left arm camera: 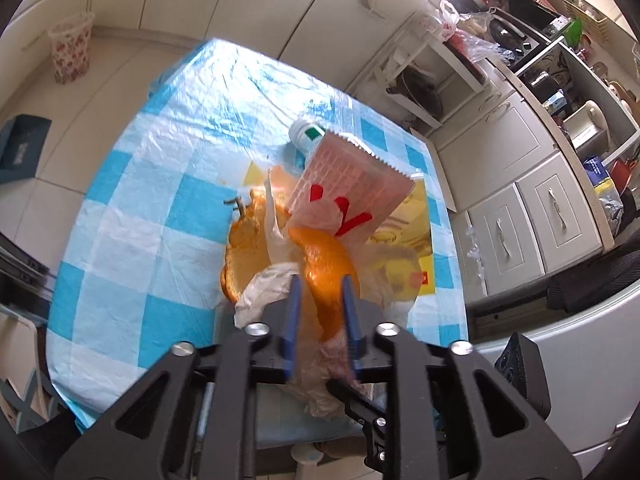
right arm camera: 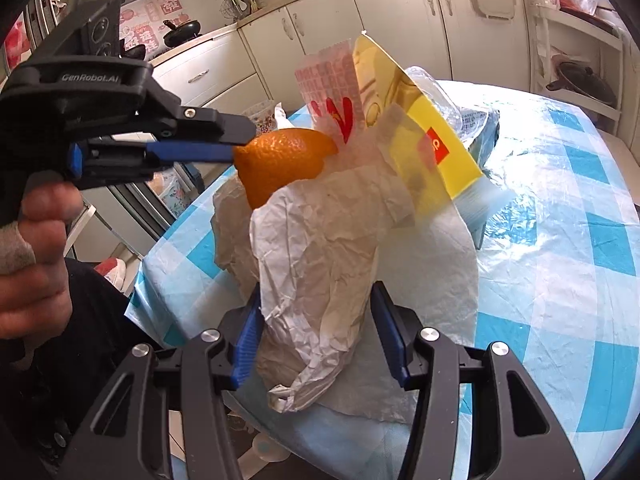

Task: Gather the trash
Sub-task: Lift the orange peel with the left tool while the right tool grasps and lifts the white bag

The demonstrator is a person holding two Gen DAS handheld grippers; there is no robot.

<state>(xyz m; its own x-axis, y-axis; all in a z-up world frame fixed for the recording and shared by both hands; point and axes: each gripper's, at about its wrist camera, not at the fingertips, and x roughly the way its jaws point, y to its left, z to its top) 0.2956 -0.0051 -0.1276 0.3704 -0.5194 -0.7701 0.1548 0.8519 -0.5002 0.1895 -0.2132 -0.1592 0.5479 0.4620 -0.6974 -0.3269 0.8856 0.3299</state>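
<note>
Your left gripper (left arm camera: 320, 292) is closed on the orange peel (right arm camera: 276, 160), above the bag. Your right gripper (right arm camera: 316, 308) clamps the crumpled white bag (right arm camera: 320, 248), with wrappers (right arm camera: 332, 96) sticking out beyond its fingers.

Your crumpled white bag (right arm camera: 320, 248) is hiding the bundle's contents; your wrapper (left arm camera: 344, 184) is covering most of the bottle (left arm camera: 306, 134).

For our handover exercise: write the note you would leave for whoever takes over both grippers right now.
Left gripper: shut on the orange peel, held over the bag's mouth.
Right gripper: shut on the white plastic bag, holding it up above the checked table.
Done: pink wrapper and yellow carton stick out of the bag.
Left: drop the peel in; more peel and a bottle are on the table.
</note>
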